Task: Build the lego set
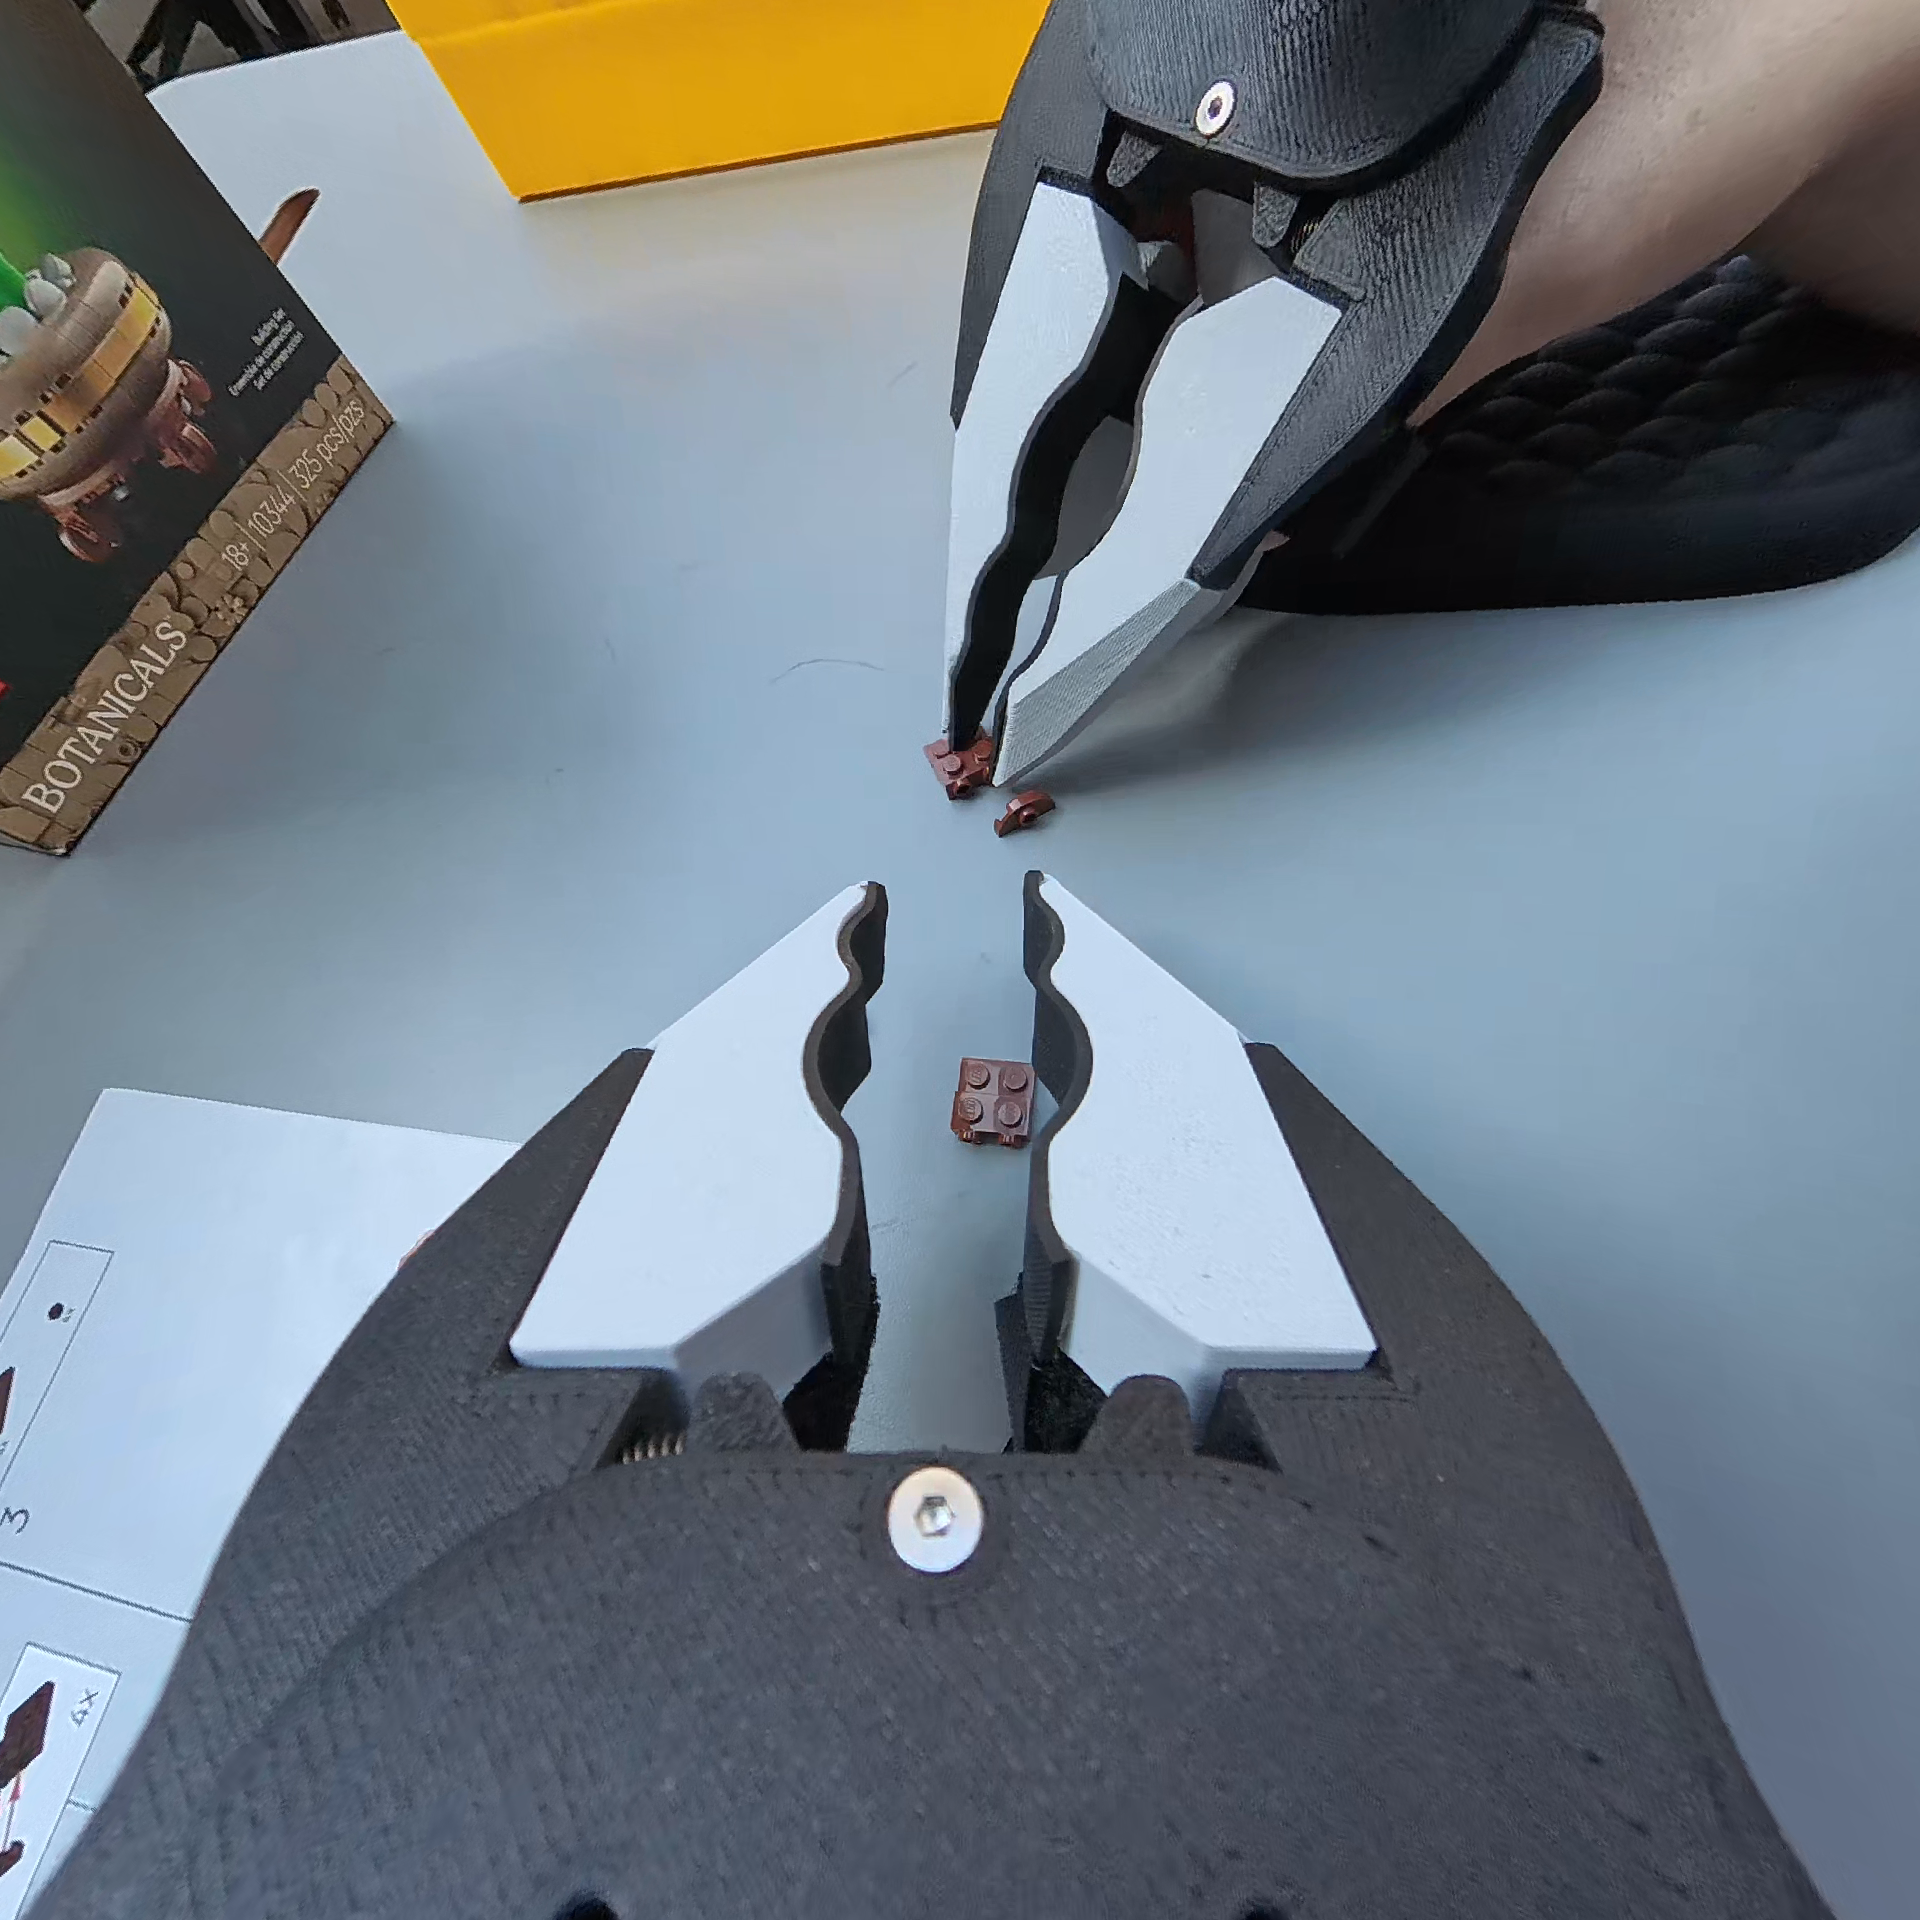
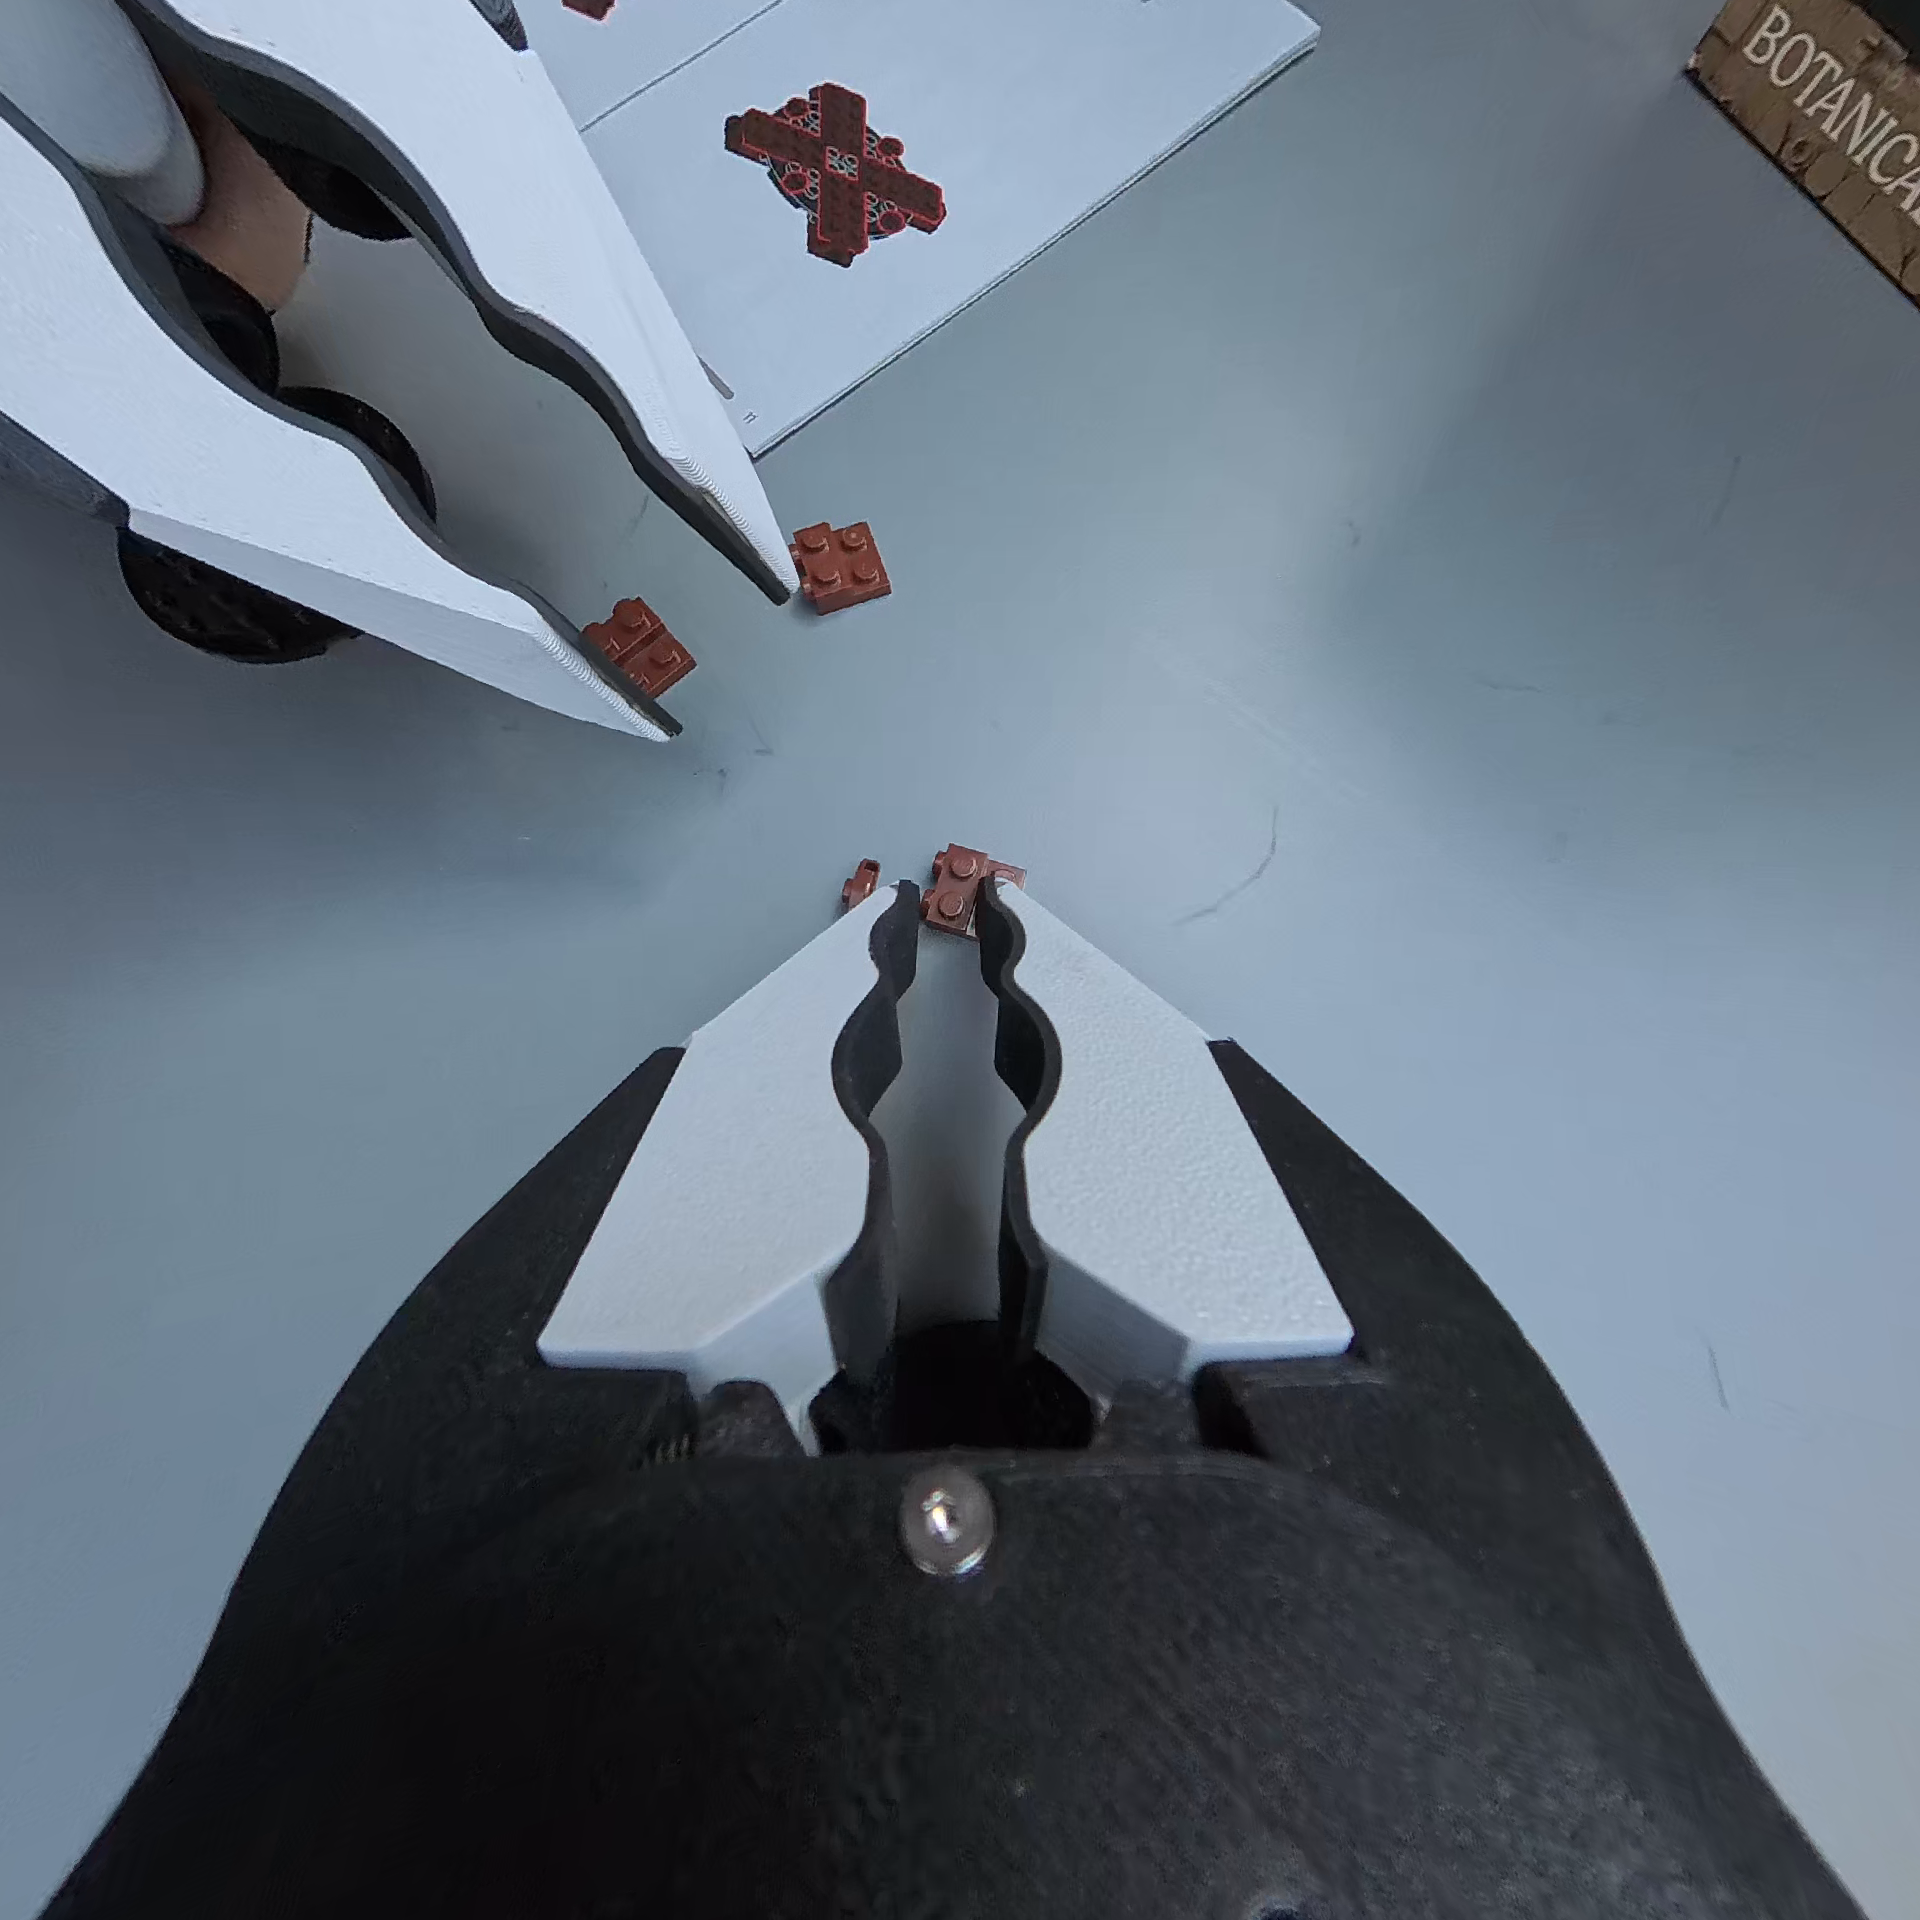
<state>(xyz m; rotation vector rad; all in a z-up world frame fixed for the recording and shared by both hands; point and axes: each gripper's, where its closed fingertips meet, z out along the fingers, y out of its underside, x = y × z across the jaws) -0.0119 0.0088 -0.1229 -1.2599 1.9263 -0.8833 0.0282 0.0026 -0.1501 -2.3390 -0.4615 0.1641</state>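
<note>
Jaws on the right gripper are pinched down on a small brown plate sitting on the counter, tips angled steeply onto it. Looks like a grab at the piece's edges, or pinning it so a mate can go on; can't tell which. Just left of its tips lies a tiny curved brown piece, apart from the plate and likely the next part.

Left gripper hangs released, jaws parted with nothing between the pads. A brown 2x2 plate lies flat on the counter under the gap, close to its right finger, so it is lined up for a straddle-and-close. In the right wrist view a second brown plate shows at the other fingertip, partly hidden.

Room: counter between the two tip sets is bare, a short clear lane. Instruction booklet sits left of the left gripper, its edge near the body. Set box stands farther left, yellow box beyond, both well apart. Black padded mat lies behind the right gripper.
</note>
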